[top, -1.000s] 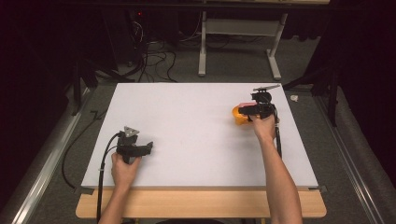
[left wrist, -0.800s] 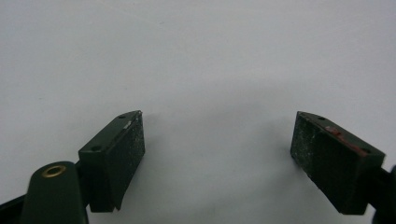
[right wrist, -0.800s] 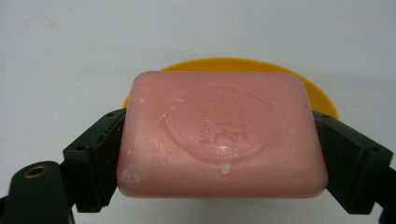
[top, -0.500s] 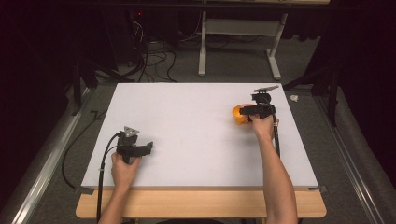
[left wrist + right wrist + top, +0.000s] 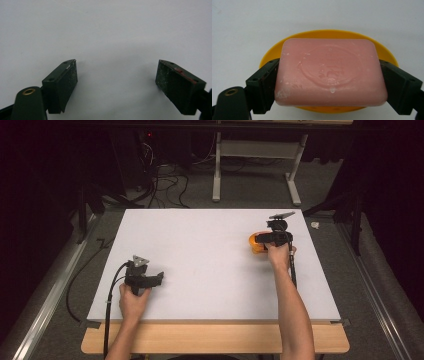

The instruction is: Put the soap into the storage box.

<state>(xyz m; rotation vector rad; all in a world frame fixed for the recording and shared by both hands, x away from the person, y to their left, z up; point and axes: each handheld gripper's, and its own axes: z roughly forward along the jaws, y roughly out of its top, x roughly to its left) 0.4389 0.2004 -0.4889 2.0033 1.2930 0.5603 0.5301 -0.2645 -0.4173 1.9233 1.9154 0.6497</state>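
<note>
Two grippers: one in each of the person's hands, over the white desk [image 5: 210,260]
Right gripper [image 5: 329,82]: near the desk's right edge, toward the far side; in the high view it sits at [image 5: 274,238]
Right fingers [image 5: 263,85]: closed against the two short ends of the pink soap bar, pads touching it on both sides
Soap bar [image 5: 330,72]: pink, rectangular with rounded corners, a round stamped seal on its top face; it lies flat over the yellow dish
Yellow dish [image 5: 327,35]: oval, directly under the soap, its rim showing beyond and below the bar; seen orange-yellow in the high view [image 5: 256,243]
Left gripper [image 5: 116,75]: near the desk's front-left corner [image 5: 145,279]
Left fingers [image 5: 61,82]: spread wide apart, released, bare desk surface between them
</note>
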